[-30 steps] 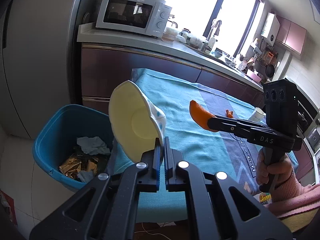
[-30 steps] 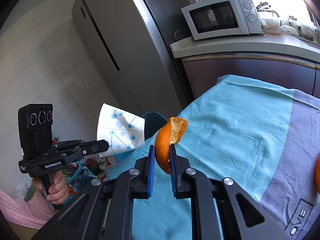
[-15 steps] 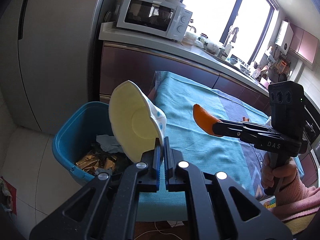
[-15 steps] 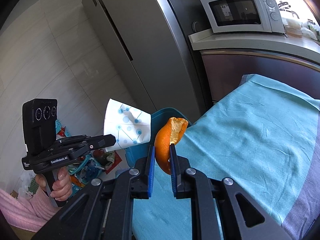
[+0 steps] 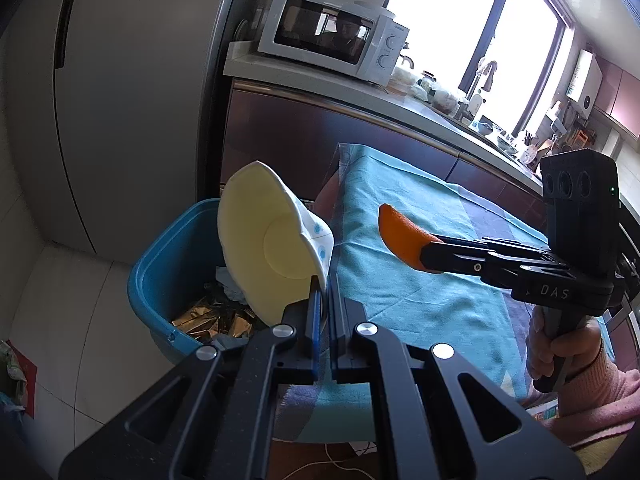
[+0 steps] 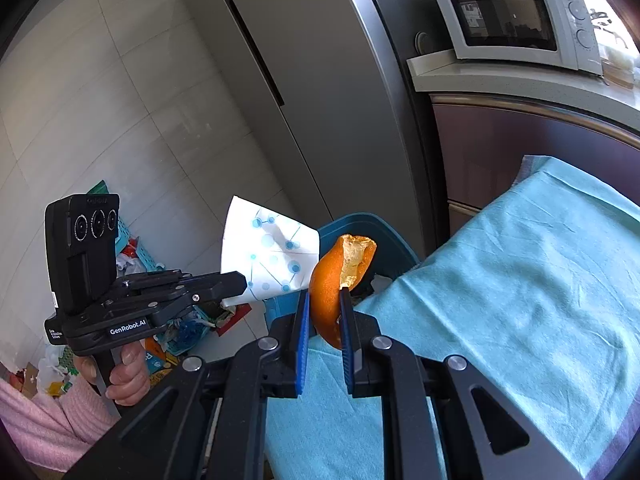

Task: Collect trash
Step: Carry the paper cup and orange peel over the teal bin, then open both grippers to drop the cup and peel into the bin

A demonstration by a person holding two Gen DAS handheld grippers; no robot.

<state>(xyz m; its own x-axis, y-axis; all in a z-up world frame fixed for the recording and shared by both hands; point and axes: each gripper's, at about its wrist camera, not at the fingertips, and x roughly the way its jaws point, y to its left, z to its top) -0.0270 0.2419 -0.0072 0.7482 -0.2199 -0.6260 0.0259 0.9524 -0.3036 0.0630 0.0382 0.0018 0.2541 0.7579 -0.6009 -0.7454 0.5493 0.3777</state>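
My left gripper (image 5: pixel 325 285) is shut on the rim of a squashed white paper cup (image 5: pixel 268 244) with blue dots, held over the near edge of a blue trash bin (image 5: pixel 168 264). The cup (image 6: pixel 268 260) and left gripper (image 6: pixel 240 282) also show in the right wrist view. My right gripper (image 6: pixel 325 300) is shut on an orange peel (image 6: pixel 336 280), held above the table's left end beside the bin (image 6: pixel 380 236). In the left wrist view the peel (image 5: pixel 400 240) sticks out of the right gripper (image 5: pixel 426 254).
The bin holds gold foil wrappers (image 5: pixel 212 320) and crumpled paper. A table under a teal cloth (image 5: pixel 420 248) stands right of it. A fridge (image 5: pixel 120 100), a counter with a microwave (image 5: pixel 332 36), and floor clutter (image 6: pixel 132 256) surround the spot.
Both grippers have moved left toward the bin, each keeping its hold. The cup now hangs over the bin's edge and the peel is nearer the table's left end.
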